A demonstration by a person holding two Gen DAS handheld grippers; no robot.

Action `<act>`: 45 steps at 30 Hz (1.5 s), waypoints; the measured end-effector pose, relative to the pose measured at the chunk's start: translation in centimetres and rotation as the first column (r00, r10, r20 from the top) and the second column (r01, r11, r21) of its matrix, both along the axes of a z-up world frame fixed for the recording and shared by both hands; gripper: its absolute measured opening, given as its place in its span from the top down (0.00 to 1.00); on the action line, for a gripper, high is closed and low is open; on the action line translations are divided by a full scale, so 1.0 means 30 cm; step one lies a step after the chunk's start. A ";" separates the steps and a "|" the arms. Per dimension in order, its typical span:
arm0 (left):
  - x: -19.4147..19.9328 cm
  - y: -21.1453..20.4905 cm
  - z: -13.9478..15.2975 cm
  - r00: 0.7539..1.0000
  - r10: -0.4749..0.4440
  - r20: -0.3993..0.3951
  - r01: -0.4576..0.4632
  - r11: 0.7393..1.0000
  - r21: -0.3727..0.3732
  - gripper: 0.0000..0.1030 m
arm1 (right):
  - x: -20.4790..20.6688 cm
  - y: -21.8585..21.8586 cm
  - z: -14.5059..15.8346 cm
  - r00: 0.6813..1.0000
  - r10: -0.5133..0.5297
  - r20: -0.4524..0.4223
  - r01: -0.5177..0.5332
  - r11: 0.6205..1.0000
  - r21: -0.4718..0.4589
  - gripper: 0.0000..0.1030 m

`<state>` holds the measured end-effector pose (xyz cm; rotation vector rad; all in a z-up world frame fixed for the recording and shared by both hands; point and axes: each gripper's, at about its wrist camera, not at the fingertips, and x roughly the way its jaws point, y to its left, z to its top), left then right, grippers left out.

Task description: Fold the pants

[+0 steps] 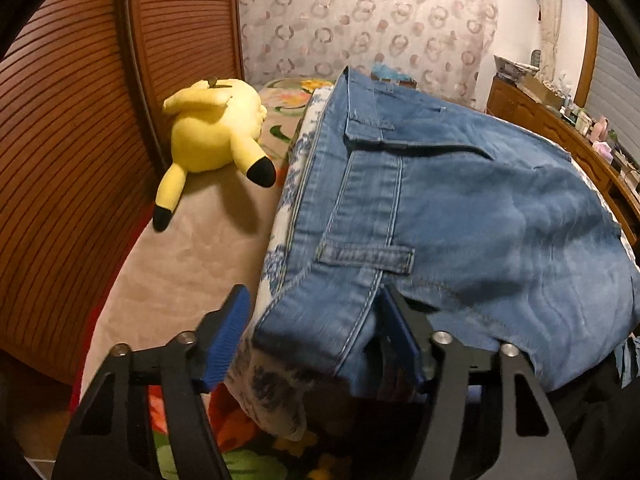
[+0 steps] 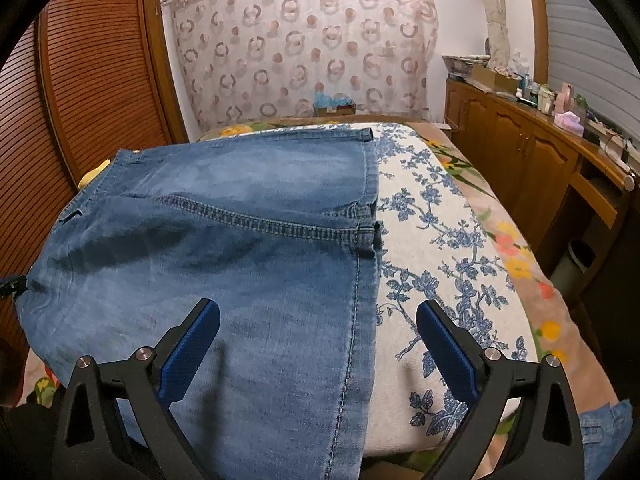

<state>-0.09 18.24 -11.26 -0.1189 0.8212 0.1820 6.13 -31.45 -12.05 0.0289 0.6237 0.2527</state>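
Note:
The blue denim pants (image 1: 460, 208) lie flat on a white cloth with blue flowers (image 2: 436, 240) on the bed. In the left wrist view the waistband with belt loops runs along the left edge, and its near corner sits between the fingers of my left gripper (image 1: 316, 320), which is open around it. In the right wrist view the pants (image 2: 224, 248) fill the left half, with a side seam running down the middle. My right gripper (image 2: 318, 332) is open just above the seam edge, its left finger over denim, its right finger over the cloth.
A yellow plush toy (image 1: 216, 136) lies on the beige bedsheet left of the pants, by the brown slatted wardrobe (image 1: 60, 140). A wooden cabinet (image 2: 540, 152) with bottles stands right of the bed. A patterned curtain (image 2: 304, 40) hangs behind.

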 end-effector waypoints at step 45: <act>0.050 -0.169 0.305 0.962 -0.120 0.244 0.111 0.993 0.052 0.91 | 0.055 0.020 0.030 0.984 0.172 -0.042 -0.173 0.985 -0.002 0.89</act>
